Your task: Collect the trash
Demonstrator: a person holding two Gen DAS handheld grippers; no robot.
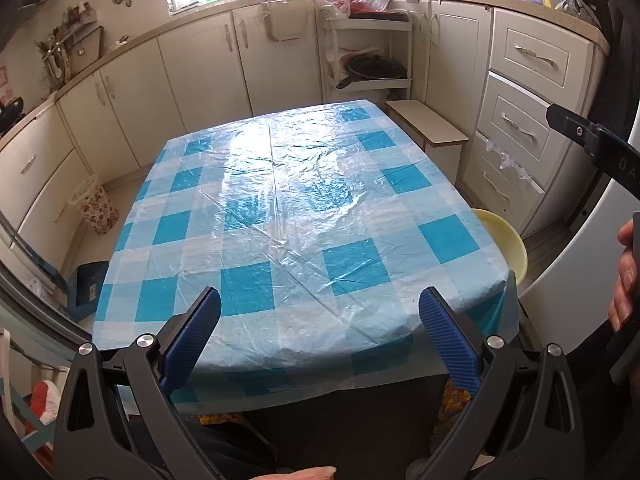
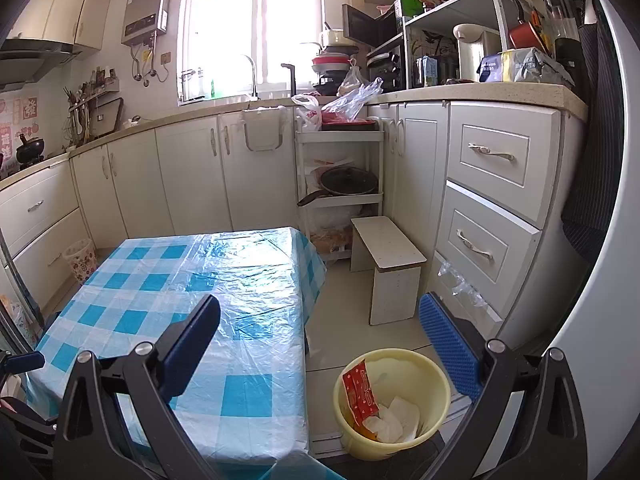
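A yellow bin point(image 2: 394, 402) stands on the floor by the table's right side. Inside it lie a red wrapper point(image 2: 360, 390) and crumpled white paper point(image 2: 390, 416). In the left wrist view only the yellow bin's rim point(image 1: 506, 242) shows past the table corner. The table point(image 1: 280, 208) wears a blue and white checked plastic cloth with nothing on it. My left gripper point(image 1: 320, 332) hangs open over the table's near edge, holding nothing. My right gripper point(image 2: 320, 344) is open above the gap between the table point(image 2: 224, 292) and the bin, also with nothing in it.
A small white stool point(image 2: 390, 258) stands on the floor by the drawers point(image 2: 492, 196). A flowered basket point(image 1: 96, 208) sits on the floor at the left. A white shelf rack point(image 2: 340, 184) with pans stands behind the table. A person's hand point(image 1: 624, 276) shows at the right edge.
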